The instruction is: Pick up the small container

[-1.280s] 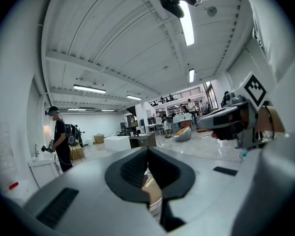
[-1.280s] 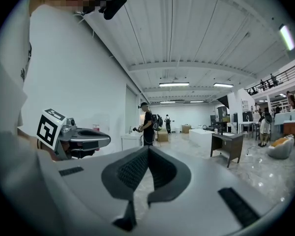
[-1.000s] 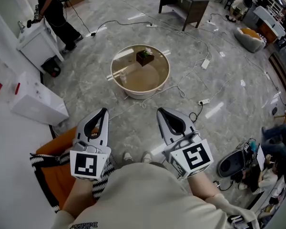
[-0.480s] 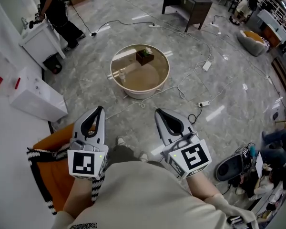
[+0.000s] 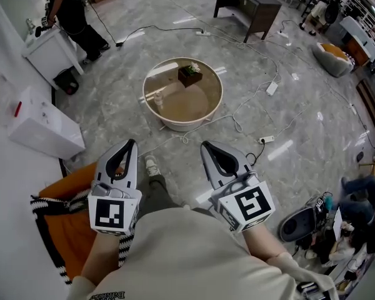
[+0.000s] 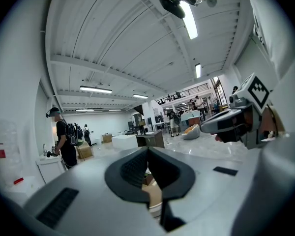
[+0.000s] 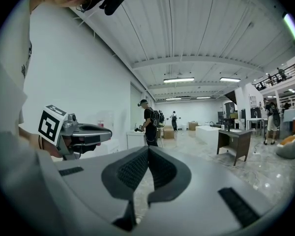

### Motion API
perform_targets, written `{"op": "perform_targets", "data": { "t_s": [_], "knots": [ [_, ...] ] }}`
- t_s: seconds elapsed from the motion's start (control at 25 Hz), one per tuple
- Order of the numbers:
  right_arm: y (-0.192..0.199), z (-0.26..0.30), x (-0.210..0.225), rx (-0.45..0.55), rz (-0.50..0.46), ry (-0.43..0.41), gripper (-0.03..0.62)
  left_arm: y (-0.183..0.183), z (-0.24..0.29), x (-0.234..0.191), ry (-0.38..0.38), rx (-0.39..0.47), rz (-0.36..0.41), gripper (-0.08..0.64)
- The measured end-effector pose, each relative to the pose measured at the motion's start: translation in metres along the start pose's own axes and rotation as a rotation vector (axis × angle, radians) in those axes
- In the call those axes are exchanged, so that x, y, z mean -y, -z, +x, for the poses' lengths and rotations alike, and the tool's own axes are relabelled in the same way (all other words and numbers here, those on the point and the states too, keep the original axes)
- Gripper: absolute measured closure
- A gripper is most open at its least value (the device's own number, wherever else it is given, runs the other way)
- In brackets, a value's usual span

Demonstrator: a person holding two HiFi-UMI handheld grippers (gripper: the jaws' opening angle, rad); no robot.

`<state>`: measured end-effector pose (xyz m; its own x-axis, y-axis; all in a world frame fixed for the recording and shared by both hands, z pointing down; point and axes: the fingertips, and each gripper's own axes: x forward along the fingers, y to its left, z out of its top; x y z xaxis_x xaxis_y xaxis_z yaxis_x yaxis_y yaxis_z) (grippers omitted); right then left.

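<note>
The small container [image 5: 189, 74] lies well ahead, slightly nearer your right tool [image 5: 205, 145] than left tool [image 5: 132, 144]; both closed, empty

Bright even light, fisheye-warped edges

No legible wording found. The left gripper [image 5: 132, 144] and right gripper [image 5: 205, 146] each carry a cube with a black-and-white square marker [image 5: 111, 215]: a coded pattern, not lettering. Dark print [image 5: 106, 294] on the wearer's pale shirt [image 5: 187, 255] is upside down, cut by the frame edge, unreadable. Red marks [image 5: 17, 109] on the white box [image 5: 47, 133] are too small to read.
</note>
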<state>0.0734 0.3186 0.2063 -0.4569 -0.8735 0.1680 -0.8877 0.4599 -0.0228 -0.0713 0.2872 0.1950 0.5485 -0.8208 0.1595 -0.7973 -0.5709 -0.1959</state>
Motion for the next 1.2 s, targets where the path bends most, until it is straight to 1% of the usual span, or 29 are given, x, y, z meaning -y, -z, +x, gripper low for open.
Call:
{"op": "perform_targets", "data": {
  "t_s": [0.2, 0.44, 0.6, 0.68, 0.84, 0.96, 1.2],
  "knots": [
    [0.004, 0.043, 0.016, -0.015, 0.014, 0.0, 0.595, 0.01, 0.033, -0.026, 0.005, -0.021, -0.006, 0.554],
    [0.004, 0.107, 0.04, -0.044, 0.016, 0.005, 0.595, 0.02, 0.094, -0.064, 0.034, -0.048, 0.017, 0.554],
    [0.0, 0.15, 0.058, -0.065, 0.015, 0.014, 0.595, 0.026, 0.134, -0.092, 0.053, -0.062, 0.003, 0.554],
    [-0.006, 0.172, 0.066, -0.058, 0.023, 0.011, 0.595, 0.028, 0.153, -0.106, 0.067, -0.066, -0.003, 0.554],
    [-0.023, 0.222, 0.081, -0.042, 0.043, 0.02, 0.595, 0.031, 0.191, -0.141, 0.112, -0.072, 0.016, 0.554],
    [-0.033, 0.261, 0.087, -0.038, 0.048, 0.016, 0.595, 0.035, 0.218, -0.171, 0.139, -0.08, 0.008, 0.554],
    [-0.063, 0.339, 0.101, -0.007, 0.014, 0.014, 0.595, 0.041, 0.269, -0.237, 0.149, -0.077, 0.015, 0.554]
  ]
}}
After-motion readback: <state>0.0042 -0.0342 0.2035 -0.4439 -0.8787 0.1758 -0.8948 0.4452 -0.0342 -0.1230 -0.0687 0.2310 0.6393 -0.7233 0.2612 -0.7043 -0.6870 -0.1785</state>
